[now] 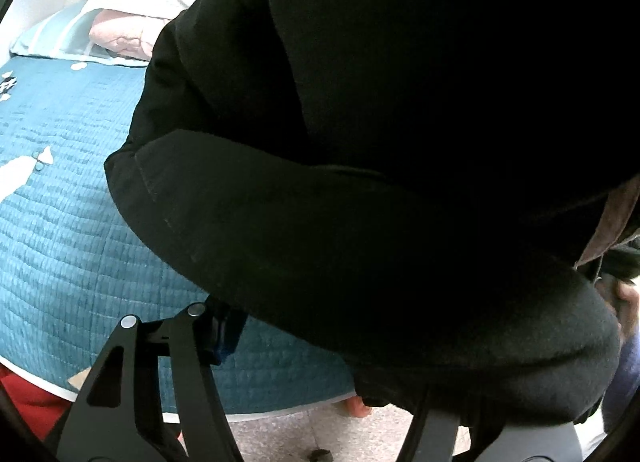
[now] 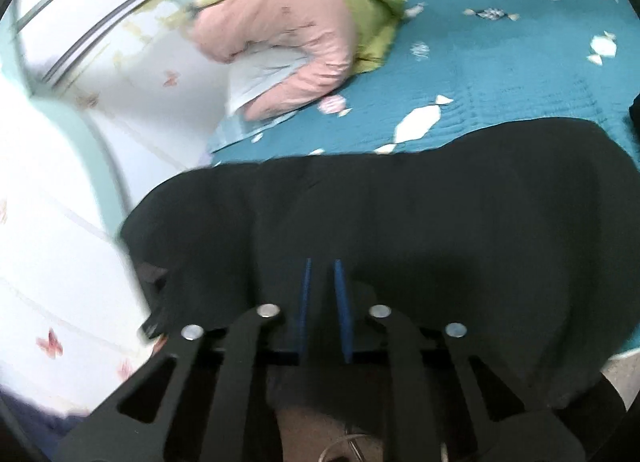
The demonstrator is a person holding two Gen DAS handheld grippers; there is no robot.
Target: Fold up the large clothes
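Observation:
A large black garment [image 1: 380, 142] fills most of the left wrist view and hangs over the teal quilted bed [image 1: 60, 222]. It drapes over my left gripper [image 1: 256, 326], hiding the right finger and the fingertips; only the left finger's blue pad [image 1: 224, 332] shows at the cloth's edge. In the right wrist view the black garment [image 2: 400, 214] lies across the bed's near edge. My right gripper [image 2: 322, 266] has its blue pads [image 2: 306, 294] almost closed, a narrow gap between them, with the black cloth at them.
Pink and green folded bedding [image 2: 296, 30] and pillows [image 1: 132, 10] lie at the head of the teal bed [image 2: 500, 74]. A white wall with butterfly prints [image 2: 60, 262] is at left. The floor [image 1: 300, 434] shows below the bed edge. A hand [image 1: 624, 302] is at the right edge.

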